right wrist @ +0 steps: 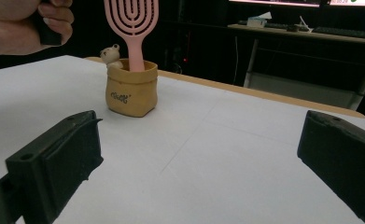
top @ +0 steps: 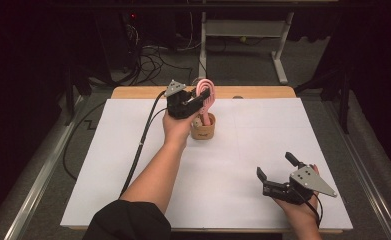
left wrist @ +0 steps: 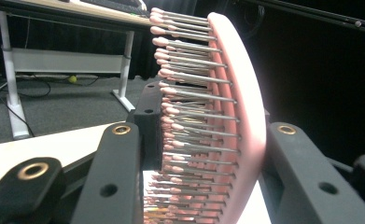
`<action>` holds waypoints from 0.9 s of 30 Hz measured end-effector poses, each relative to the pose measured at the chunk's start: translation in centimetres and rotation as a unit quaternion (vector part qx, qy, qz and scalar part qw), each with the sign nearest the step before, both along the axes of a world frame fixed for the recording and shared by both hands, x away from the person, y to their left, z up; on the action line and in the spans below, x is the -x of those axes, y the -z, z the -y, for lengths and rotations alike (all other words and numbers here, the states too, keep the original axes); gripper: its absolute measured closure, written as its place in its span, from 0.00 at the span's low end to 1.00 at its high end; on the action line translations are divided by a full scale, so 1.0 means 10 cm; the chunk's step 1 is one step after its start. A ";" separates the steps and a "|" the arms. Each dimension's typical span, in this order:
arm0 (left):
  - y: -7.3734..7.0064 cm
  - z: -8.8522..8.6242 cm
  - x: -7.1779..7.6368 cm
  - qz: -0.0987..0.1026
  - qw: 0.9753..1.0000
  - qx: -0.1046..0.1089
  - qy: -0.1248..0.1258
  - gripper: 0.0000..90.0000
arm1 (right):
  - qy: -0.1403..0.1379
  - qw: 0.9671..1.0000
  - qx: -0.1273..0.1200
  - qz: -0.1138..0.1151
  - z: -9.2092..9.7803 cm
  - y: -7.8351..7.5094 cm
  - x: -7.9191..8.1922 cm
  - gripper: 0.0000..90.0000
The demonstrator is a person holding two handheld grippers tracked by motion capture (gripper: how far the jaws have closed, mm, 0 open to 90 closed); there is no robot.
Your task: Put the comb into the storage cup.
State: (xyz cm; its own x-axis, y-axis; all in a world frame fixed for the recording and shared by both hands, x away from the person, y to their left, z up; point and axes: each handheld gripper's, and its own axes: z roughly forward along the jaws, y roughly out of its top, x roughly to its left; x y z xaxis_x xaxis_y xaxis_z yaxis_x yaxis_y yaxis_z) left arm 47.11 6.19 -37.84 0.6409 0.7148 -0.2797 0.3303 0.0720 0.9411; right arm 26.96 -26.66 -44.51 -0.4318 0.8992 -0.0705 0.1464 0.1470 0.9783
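Evidently the chief hazard is the small tan pot (top: 203, 129) on the white table sheet (top: 133, 165): it looks light, and any sideways pull on the brush standing in it would likely tip or drag it, spilling the little bear figure (right wrist: 110, 55) perched at its rim. The cause would be a lift off the vertical while the handle is down inside. A lesser hazard is slippage, since one jaw of the left gripper (top: 199, 100) bears on the bristle tips rather than on solid plastic. That gripper is pinching the pink hairbrush (top: 206, 95) by its head, bristle side against one jaw and smooth back against the other. The brush stands upright, handle in the pot. The right gripper (top: 277, 175) rests well apart, near the front edge, jaws spread and holding nothing.
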 end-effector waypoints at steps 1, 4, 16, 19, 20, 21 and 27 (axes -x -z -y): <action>0.00 0.00 0.00 -0.001 1.000 -0.001 -0.002 0.70 | 0.001 1.000 -0.001 -0.001 0.00 0.00 0.00 0.00; 0.00 -0.02 0.00 -0.001 1.000 -0.005 -0.003 0.69 | 0.000 1.000 -0.001 0.000 0.00 0.00 0.00 0.00; 0.03 -0.12 -0.04 -0.013 1.000 -0.023 -0.012 0.65 | 0.001 1.000 -0.001 -0.002 0.00 0.01 0.00 0.00; 0.03 -0.17 -0.05 -0.015 0.999 -0.026 -0.018 0.66 | 0.001 1.000 -0.001 -0.004 0.00 0.01 0.00 0.00; 0.03 -0.19 -0.05 -0.017 0.999 -0.026 -0.019 0.66 | 0.001 1.000 -0.001 -0.004 0.00 0.01 -0.01 0.00; 0.03 -0.20 -0.05 -0.017 0.999 -0.028 -0.020 0.66 | 0.001 1.000 -0.001 -0.004 -0.01 0.01 0.00 0.00; 0.03 -0.27 -0.07 -0.025 0.999 -0.031 -0.026 0.63 | 0.001 1.000 0.000 -0.005 -0.01 0.02 -0.01 0.00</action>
State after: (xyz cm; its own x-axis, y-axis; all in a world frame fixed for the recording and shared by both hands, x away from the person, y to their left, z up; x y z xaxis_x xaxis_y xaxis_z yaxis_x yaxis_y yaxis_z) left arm 47.82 8.86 -38.17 0.5891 0.7634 -0.2649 0.3746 0.0325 0.9266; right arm 27.03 -26.56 -44.68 -0.4303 0.9003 -0.0658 0.1573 0.1466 0.9766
